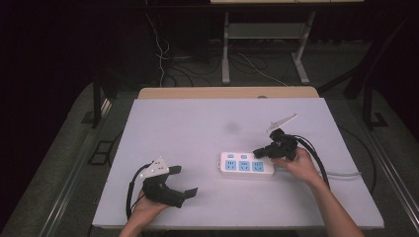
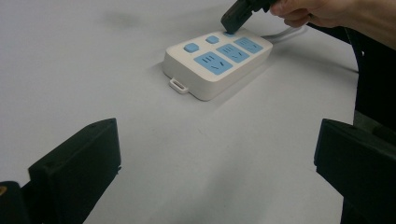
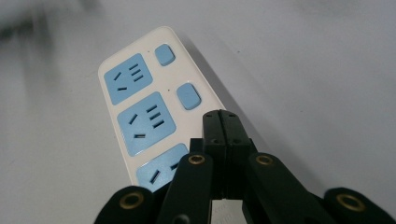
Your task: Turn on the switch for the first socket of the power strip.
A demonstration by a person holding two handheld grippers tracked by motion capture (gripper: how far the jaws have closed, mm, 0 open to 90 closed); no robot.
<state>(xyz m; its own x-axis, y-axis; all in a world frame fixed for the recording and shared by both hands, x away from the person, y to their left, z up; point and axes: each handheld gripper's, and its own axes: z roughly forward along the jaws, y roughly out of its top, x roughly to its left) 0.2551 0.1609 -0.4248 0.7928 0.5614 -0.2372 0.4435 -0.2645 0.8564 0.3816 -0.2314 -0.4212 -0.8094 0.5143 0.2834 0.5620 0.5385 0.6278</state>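
Observation:
A white power strip (image 1: 246, 165) with three blue sockets and blue switch buttons lies on the white table (image 1: 197, 128), right of centre. My right gripper (image 1: 259, 152) is shut with nothing in it, and its tip presses down on the strip's far edge by the third button. In the right gripper view the closed jaws meet at the tip (image 3: 221, 122) over the strip (image 3: 140, 102), beside two free blue buttons (image 3: 188, 96). My left gripper (image 1: 183, 180) rests open near the table's front left. Its wide-apart fingers (image 2: 74, 168) frame the strip (image 2: 217, 63) ahead, with the right gripper (image 2: 237, 16) touching it.
The strip's white cable (image 1: 341, 174) trails off to the right behind the right hand (image 1: 301, 165). Black gripper cables (image 1: 316, 158) loop near both hands. Beyond the table's far edge stand a desk frame (image 1: 264, 54) and floor cables.

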